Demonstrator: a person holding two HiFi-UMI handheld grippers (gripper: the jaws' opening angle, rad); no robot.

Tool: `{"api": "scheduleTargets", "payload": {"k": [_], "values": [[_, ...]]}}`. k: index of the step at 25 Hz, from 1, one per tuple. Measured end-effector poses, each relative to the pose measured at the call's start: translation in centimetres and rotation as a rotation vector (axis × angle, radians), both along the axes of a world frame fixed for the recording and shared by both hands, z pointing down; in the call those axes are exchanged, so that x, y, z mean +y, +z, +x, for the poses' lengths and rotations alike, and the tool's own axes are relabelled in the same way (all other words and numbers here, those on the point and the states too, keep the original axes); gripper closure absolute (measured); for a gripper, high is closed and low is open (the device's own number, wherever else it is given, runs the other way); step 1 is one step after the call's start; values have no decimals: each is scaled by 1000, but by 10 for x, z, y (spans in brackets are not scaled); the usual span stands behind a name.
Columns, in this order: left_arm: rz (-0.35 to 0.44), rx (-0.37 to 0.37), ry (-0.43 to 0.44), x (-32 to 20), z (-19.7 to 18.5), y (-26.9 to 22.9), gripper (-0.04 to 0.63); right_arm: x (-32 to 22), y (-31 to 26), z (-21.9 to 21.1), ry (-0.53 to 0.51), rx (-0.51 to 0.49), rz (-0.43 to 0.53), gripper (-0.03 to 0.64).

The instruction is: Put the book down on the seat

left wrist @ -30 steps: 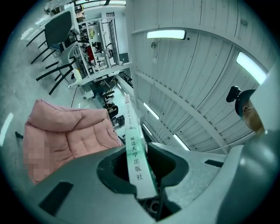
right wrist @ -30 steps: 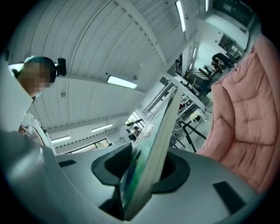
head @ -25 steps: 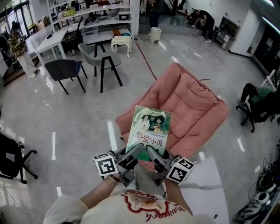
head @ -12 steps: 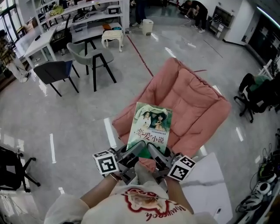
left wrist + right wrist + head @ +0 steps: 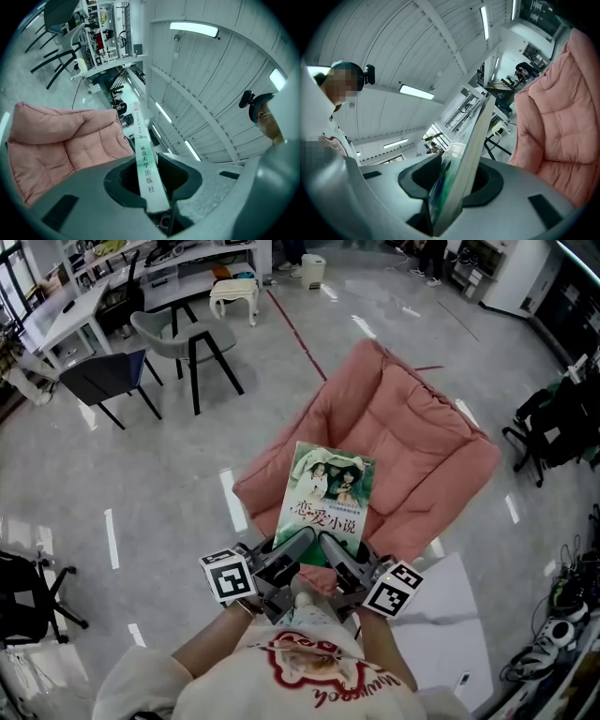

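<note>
A green-covered book (image 5: pixel 328 491) is held face up by its near edge, with the left gripper (image 5: pixel 287 553) clamped on the near left corner and the right gripper (image 5: pixel 337 553) on the near right corner, their marker cubes turned outward. The book is seen over the front part of a pink cushioned seat (image 5: pixel 408 432); whether the two touch cannot be told. On the glossy grey floor (image 5: pixel 169 484) beyond, a grey chair (image 5: pixel 183 338) and a dark chair (image 5: pixel 98 381) are set near a white desk (image 5: pixel 56 320).
</note>
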State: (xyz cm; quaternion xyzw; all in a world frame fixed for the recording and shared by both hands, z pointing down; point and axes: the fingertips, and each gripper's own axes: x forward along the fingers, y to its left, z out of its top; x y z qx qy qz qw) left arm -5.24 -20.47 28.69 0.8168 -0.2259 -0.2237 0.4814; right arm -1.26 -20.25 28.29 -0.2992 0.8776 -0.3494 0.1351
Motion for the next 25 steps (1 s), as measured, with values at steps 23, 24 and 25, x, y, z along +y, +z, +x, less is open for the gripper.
{"api": "scheduleTargets", "payload": {"k": [23, 24, 25], "values": [[-60, -18, -8, -15, 9, 43, 512, -16, 42, 9, -10, -1, -51, 486], [-62, -19, -8, -14, 9, 45, 512, -15, 44, 9, -9, -2, -54, 486], [-65, -20, -8, -14, 10, 48, 512, -15, 47, 10, -9, -2, -57, 486]]}}
